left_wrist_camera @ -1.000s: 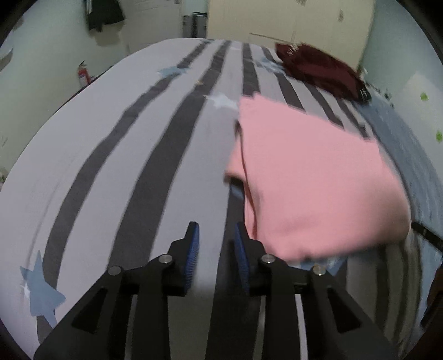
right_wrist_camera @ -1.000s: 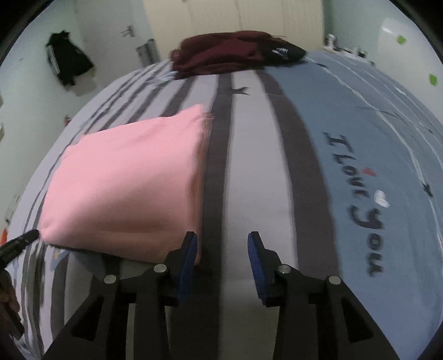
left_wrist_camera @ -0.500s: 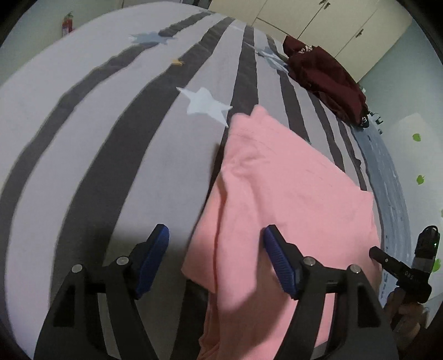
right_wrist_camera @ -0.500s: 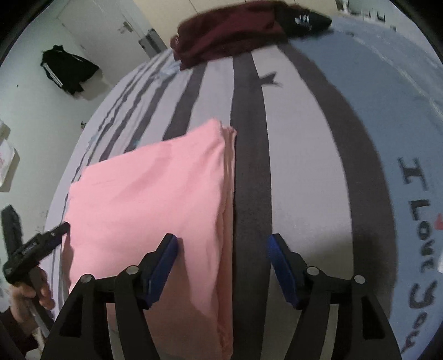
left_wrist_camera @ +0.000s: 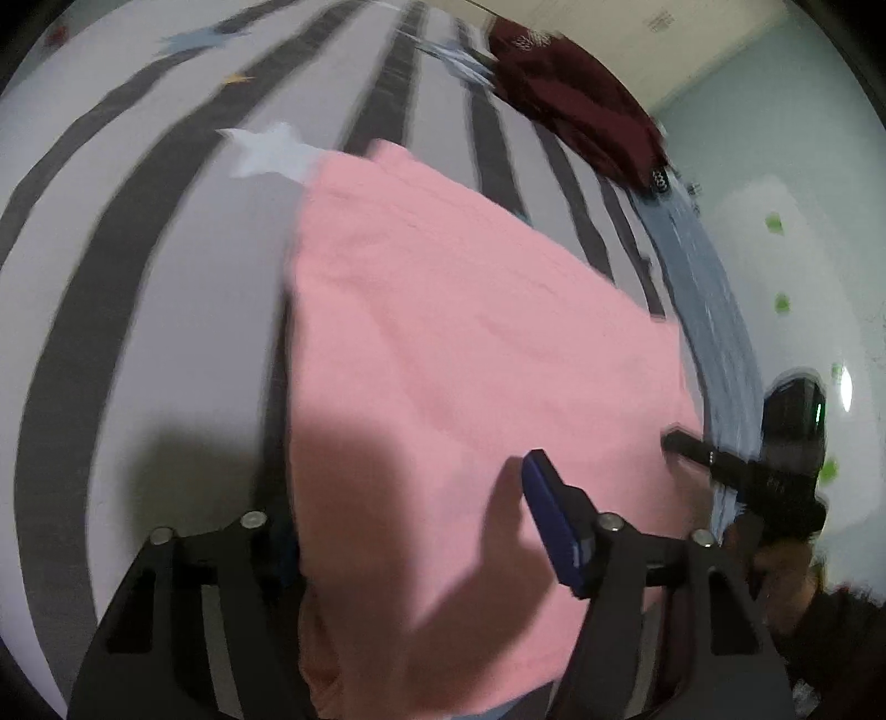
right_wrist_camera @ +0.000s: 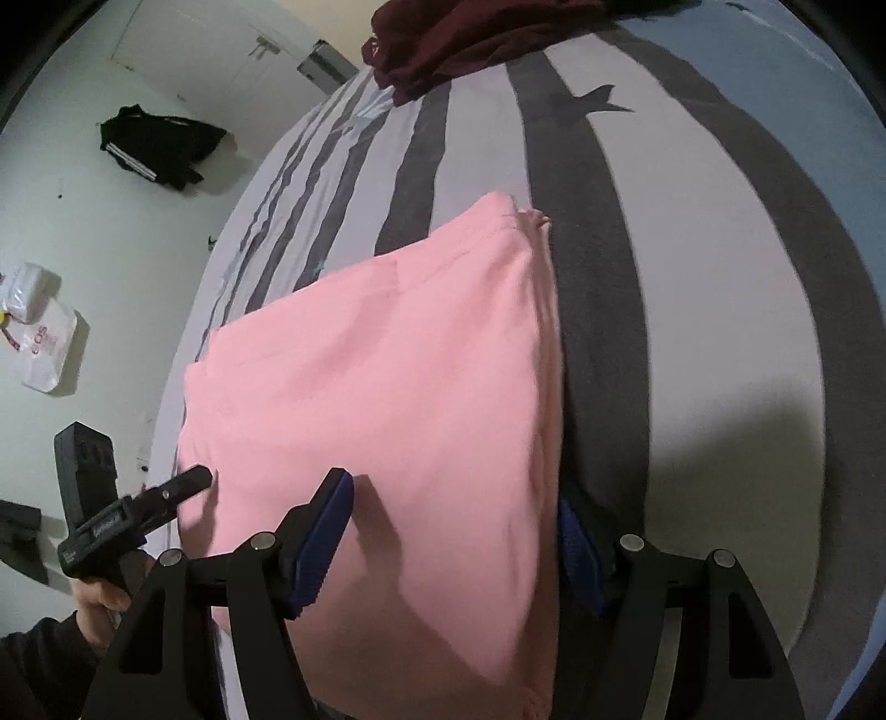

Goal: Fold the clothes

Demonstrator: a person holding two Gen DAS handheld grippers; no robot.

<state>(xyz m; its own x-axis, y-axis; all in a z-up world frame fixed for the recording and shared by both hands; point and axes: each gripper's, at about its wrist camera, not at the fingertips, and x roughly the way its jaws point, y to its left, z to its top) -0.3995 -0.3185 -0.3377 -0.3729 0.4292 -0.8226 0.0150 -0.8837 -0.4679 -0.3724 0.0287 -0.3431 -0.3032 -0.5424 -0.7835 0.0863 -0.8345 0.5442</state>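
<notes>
A folded pink garment (left_wrist_camera: 443, 343) lies on the striped bed (left_wrist_camera: 166, 232); it also shows in the right wrist view (right_wrist_camera: 387, 387). My left gripper (left_wrist_camera: 421, 526) is open, its jaws straddling the near left edge of the pink garment, one finger on top and the other beside or under the edge. My right gripper (right_wrist_camera: 459, 543) is open and straddles the near right edge of the same garment. Each gripper shows in the other's view, the right (left_wrist_camera: 775, 471) and the left (right_wrist_camera: 111, 520).
A dark maroon garment (left_wrist_camera: 576, 105) lies at the far end of the bed, also in the right wrist view (right_wrist_camera: 470, 39). A black jacket (right_wrist_camera: 155, 144) hangs on the wall. A white plastic bag (right_wrist_camera: 44, 338) lies on the floor left of the bed.
Both grippers opened wide and moved forward and down onto the near edge of the pink garment, which now sits between their jaws.
</notes>
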